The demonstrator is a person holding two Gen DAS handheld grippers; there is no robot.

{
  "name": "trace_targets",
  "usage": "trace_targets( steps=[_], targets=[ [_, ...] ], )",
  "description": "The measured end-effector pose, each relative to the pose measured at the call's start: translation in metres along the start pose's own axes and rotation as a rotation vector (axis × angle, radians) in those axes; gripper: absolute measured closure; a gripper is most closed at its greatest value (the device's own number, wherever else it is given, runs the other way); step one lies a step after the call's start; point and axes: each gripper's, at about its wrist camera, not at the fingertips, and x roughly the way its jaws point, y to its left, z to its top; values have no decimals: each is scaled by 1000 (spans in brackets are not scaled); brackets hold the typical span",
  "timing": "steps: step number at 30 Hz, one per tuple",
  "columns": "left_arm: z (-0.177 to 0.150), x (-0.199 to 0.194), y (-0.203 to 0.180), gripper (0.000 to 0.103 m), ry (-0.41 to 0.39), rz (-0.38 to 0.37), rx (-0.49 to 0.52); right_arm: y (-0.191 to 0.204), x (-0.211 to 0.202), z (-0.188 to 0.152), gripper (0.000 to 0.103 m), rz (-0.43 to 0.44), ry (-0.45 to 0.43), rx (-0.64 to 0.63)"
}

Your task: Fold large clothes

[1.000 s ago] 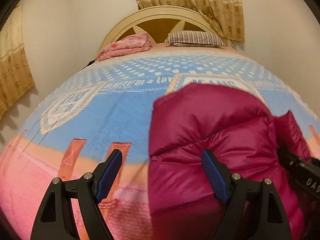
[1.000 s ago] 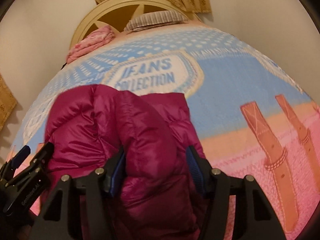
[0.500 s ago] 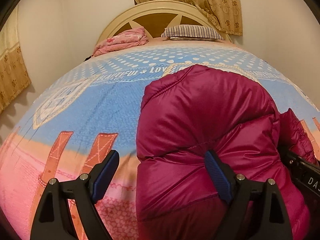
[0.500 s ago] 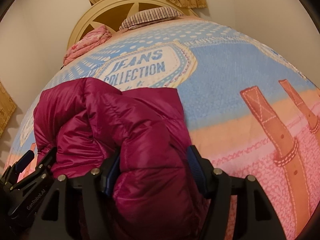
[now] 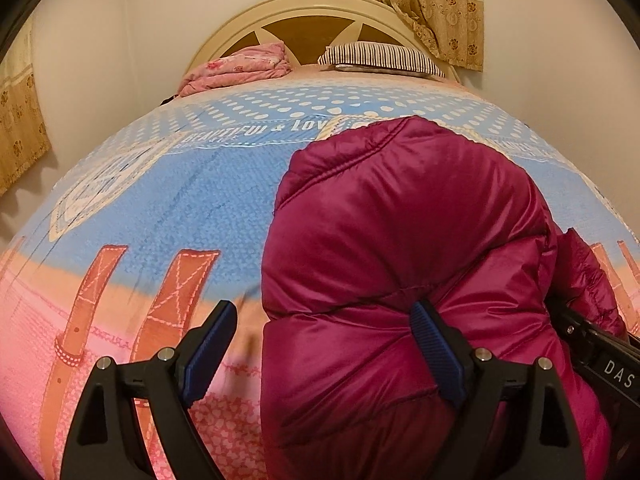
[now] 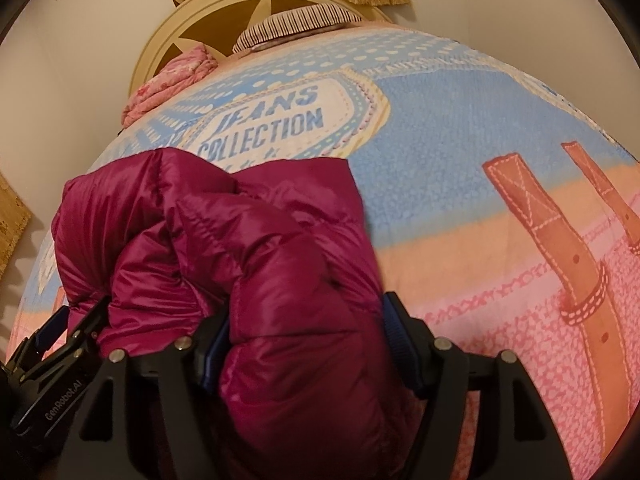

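A magenta puffer jacket (image 5: 400, 240) lies bunched on the bed, folded over on itself; it also shows in the right wrist view (image 6: 224, 248). My left gripper (image 5: 324, 352) stands open at the jacket's near left edge, its right finger (image 5: 436, 352) pressed into the padding and its left finger over the blanket. My right gripper (image 6: 304, 344) has a thick roll of the jacket between its fingers and is closed on it. Each gripper shows at the edge of the other's view, the right one (image 5: 600, 356) and the left one (image 6: 52, 360).
The bed carries a blue and pink printed blanket (image 5: 160, 216) (image 6: 460, 128). A striped pillow (image 5: 384, 58) and a folded pink quilt (image 5: 240, 68) lie by the cream headboard (image 5: 320, 12). Curtains (image 5: 420, 4) hang behind. Walls stand on both sides.
Both grippers have moved forward toward the headboard, carrying the jacket's near part up and over the rest. The jacket fills more of both views now.
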Motion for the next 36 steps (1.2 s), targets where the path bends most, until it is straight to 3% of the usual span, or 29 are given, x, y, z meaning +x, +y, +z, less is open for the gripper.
trace_targets(
  steps=[16,23,29,31,33,36],
  targets=[
    [1,-1,-1,14,3,3,10,-1,0,-2,32,-1,1,-5],
    [12,-18,3,14,29,-35,40,-2,-9,1,32,23,3,-4],
    [15,-24,-1,14,-6,-8,48,21,-63,15,33,-11,-185,-72],
    [25,-28,2,14,-48,-6,41,35,-59,23,46,-22,-188,-128],
    [44,-29,15,14,-83,-21,-18,37,-43,30,59,-9,-138,-129],
    [64,-10,24,14,-49,-17,-78,28,-29,33,64,-7,-121,-96]
  ],
)
